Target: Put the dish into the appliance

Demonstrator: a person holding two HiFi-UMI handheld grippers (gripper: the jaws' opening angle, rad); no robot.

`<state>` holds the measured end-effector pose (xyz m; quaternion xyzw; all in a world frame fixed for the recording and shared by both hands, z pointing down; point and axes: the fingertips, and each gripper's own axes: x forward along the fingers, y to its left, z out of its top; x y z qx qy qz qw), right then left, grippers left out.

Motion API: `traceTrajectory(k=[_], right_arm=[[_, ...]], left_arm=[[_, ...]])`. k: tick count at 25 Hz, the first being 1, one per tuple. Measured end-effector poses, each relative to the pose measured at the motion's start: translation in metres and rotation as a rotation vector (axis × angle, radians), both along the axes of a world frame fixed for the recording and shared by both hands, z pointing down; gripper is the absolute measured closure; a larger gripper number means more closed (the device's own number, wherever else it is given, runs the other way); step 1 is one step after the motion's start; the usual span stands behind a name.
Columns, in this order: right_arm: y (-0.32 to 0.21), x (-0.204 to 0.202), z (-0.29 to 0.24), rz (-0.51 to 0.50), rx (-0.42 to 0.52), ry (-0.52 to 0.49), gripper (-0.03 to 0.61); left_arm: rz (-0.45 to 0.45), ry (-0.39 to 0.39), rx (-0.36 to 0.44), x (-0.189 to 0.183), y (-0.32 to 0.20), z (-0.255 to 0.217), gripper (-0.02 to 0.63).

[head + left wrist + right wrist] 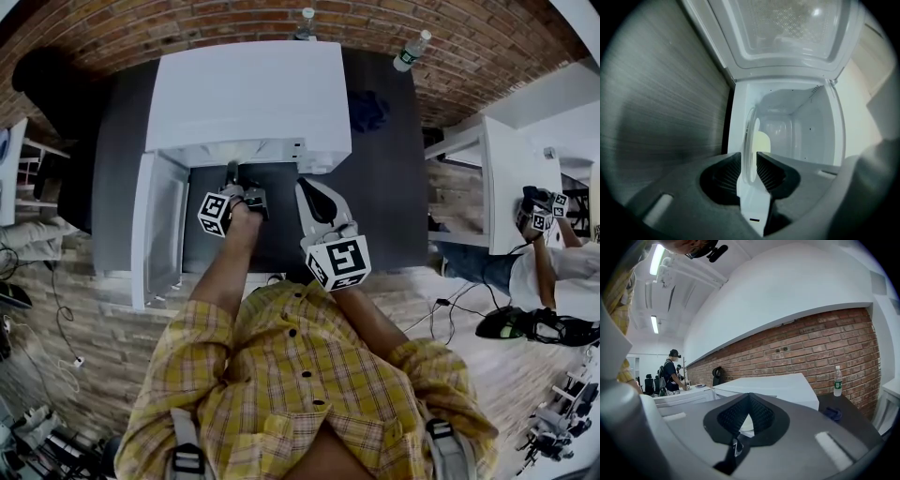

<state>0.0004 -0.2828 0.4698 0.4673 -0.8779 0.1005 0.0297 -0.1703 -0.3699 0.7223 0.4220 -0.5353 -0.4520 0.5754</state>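
Observation:
The white appliance (248, 94) stands on a dark table (389, 187), its door (159, 225) swung open to the left. My left gripper (232, 178) reaches into the opening. In the left gripper view a clear round dish (750, 136) stands edge-on inside the white cavity (801, 122), and its rim sits between the jaws of the left gripper (748, 157). Those jaws are open, with the pads just off the rim. My right gripper (314, 199) hovers outside to the right of the opening. The right gripper (749, 397) is shut and holds nothing. The head view hides the dish.
Two water bottles (411, 51) (307, 23) stand at the table's back by the brick wall, and a dark blue cloth (368, 110) lies right of the appliance. A white table (511, 178) and another person (544, 253) are at the right.

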Motion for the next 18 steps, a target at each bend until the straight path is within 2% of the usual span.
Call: traceTrajectory(k=[7, 18], right_arm=[[0.007, -0.004, -0.002, -0.007, 0.005, -0.007, 0.58], [0.024, -0.012, -0.009, -0.022, 0.019, -0.005, 0.58]], left_arm=[[0.004, 0.019, 0.021, 0.003, 0.014, -0.014, 0.515], [0.063, 0.047, 0.14, 0.014, 0.044, -0.073, 0.607]])
